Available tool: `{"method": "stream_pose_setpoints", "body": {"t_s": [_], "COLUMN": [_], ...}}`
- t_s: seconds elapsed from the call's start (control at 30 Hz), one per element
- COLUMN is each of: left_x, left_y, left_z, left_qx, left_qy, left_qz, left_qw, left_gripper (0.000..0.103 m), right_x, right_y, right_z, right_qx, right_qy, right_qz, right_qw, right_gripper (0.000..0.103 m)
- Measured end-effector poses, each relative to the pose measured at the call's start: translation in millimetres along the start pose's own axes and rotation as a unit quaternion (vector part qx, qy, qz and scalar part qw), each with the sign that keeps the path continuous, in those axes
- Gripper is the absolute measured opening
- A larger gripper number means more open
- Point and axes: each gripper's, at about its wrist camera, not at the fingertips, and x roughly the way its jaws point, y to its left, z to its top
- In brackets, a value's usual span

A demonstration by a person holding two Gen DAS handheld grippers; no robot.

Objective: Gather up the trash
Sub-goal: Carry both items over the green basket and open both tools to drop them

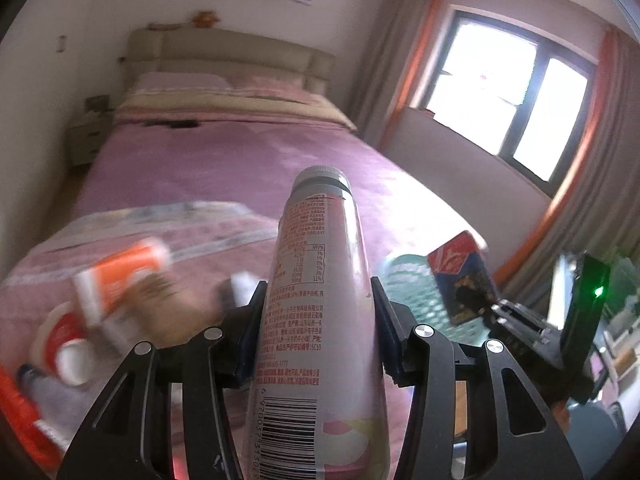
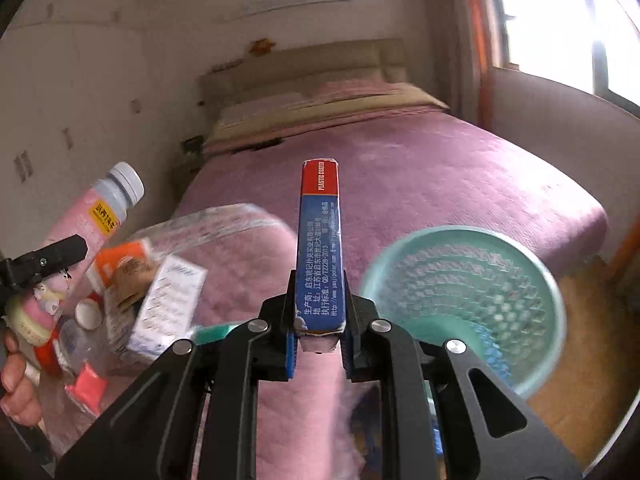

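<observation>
The left gripper [image 1: 318, 332] tilts downward over the bed [image 1: 240, 160], pinching a pink bottle [image 1: 316, 320] whose long axis points to 12 o'clock, cap away. The right gripper [image 2: 319, 316] pinches a blue card box [image 2: 320, 248] edge-on, pointing to 12 o'clock, a green basket [image 2: 460, 300] at 3 o'clock. Blurred litter [image 2: 160, 296] at 9 o'clock is hard to read

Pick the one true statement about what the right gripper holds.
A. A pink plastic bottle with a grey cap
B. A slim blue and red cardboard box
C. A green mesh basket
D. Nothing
B: in the right wrist view the right gripper is clamped on the slim blue and red cardboard box; the pink plastic bottle with a grey cap sits in the left gripper.
</observation>
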Motion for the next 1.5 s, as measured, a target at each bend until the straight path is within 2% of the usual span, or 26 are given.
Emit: {"method": "stream_pose_setpoints", "body": {"t_s": [0.17,0.33,0.53,0.63,0.7,0.73,0.8,0.9,0.93,0.97,1.2,1.3,1.5], "left_x": [60.5,137.3,209.6,229.7,237.2,232.9,227.8,218.2,212.8,204.6,144.1,105.4,20.3], "left_y": [-68.5,-108.1,-126.8,-128.2,-125.8,-126.3,-125.0,-122.8,-119.3,-118.3,-105.1,-96.3,-62.5], "left_z": [9.7,2.6,-23.0,-31.0,-31.7,-32.8,-33.3,-34.6,-34.1,-36.4,-30.2,-27.8,-23.0], "left_qx": [0.025,0.022,0.008,0.013,0.011,0.01,0.01,0.014,0.016,0.017,0.027,0.037,0.041], "left_qy": [0.034,0.091,0.162,0.183,0.185,0.183,0.176,0.169,0.164,0.157,0.103,0.07,-0.001], "left_qz": [-0.062,-0.113,-0.116,-0.114,-0.117,-0.119,-0.115,-0.114,-0.112,-0.11,-0.104,-0.095,-0.042], "left_qw": [0.9972,0.9892,0.9799,0.9763,0.9757,0.9759,0.9776,0.9789,0.98,0.9812,0.9889,0.9923,0.9983], "left_gripper": [0.047,0.047,0.047,0.047,0.055,0.061,0.065,0.065,0.065,0.065,0.066,0.07,0.079], "right_x": [9.2,28.1,53.4,56.5,59.0,59.1,60.3,53.8,51.1,48.1,30.4,16.9,-13.1], "right_y": [-65.9,-117.8,-143.2,-143.3,-146.2,-147.6,-146.6,-146.8,-145.1,-142.9,-117.8,-95.9,-25.1], "right_z": [-3.8,-19.6,-39.2,-43.9,-43.8,-44.0,-37.1,-37.2,-37.4,-36.5,-32.1,-24.1,-8.1], "right_qx": [0.068,0.122,0.133,0.139,0.141,0.143,0.146,0.146,0.145,0.142,0.128,0.111,0.044], "right_qy": [0.041,0.088,0.14,0.146,0.151,0.151,0.15,0.14,0.135,0.129,0.105,0.085,0.032], "right_qz": [-0.052,-0.083,-0.099,-0.095,-0.095,-0.096,-0.094,-0.097,-0.096,-0.096,-0.087,-0.082,-0.059], "right_qw": [0.995,0.985,0.976,0.975,0.974,0.973,0.973,0.975,0.975,0.977,0.982,0.987,0.997], "right_gripper": [0.015,0.015,0.015,0.015,0.015,0.016,0.018,0.035,0.046,0.048,0.048,0.048,0.048]}}
